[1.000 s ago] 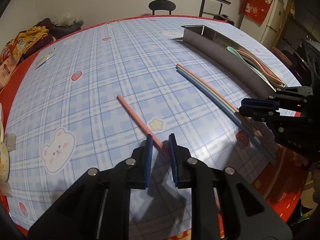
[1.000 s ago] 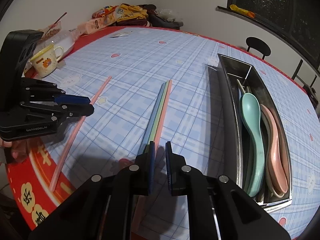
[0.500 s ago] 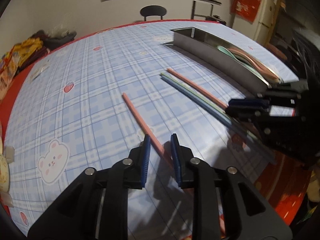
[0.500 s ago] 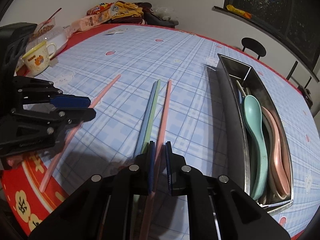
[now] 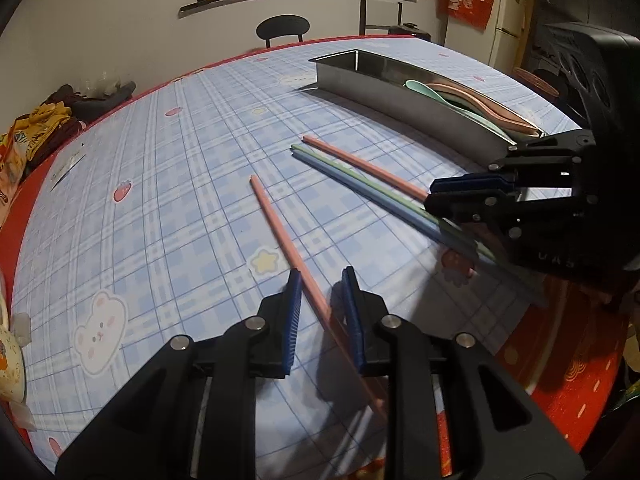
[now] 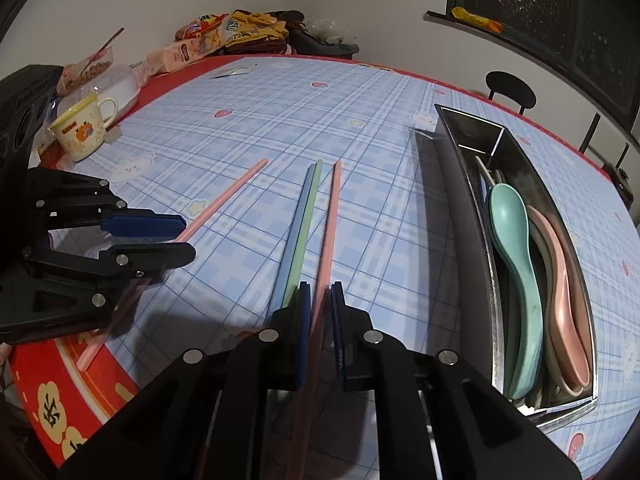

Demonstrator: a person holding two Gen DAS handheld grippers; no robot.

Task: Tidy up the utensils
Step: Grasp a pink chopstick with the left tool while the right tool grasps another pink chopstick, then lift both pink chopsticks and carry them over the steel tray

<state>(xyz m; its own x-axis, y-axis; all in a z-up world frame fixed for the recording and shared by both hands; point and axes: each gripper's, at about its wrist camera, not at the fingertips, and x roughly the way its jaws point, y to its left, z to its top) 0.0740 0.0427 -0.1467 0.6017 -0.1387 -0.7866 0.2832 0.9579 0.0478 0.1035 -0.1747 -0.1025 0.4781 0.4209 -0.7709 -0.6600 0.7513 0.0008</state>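
A pink chopstick (image 5: 276, 220) lies on the checked tablecloth and runs between the open fingers of my left gripper (image 5: 319, 280); it also shows in the right wrist view (image 6: 224, 200). A second pink chopstick (image 6: 330, 216) passes between the narrow jaws of my right gripper (image 6: 320, 292), lifted off the cloth at its near end. A green chopstick (image 6: 306, 224) and a blue chopstick (image 6: 294, 236) lie just left of it. The steel tray (image 6: 486, 280) at right holds teal and pink spoons (image 6: 516, 248).
A yellow mug (image 6: 80, 132), a bowl and snack packets (image 6: 200, 40) stand at the table's far left edge. A black chair (image 5: 283, 29) is behind the table. The red table rim (image 6: 72, 400) is close below both grippers.
My right gripper has drawn one pink chopstick away from the green and blue pair and raised its near end. My left gripper has opened wider around the other pink chopstick.
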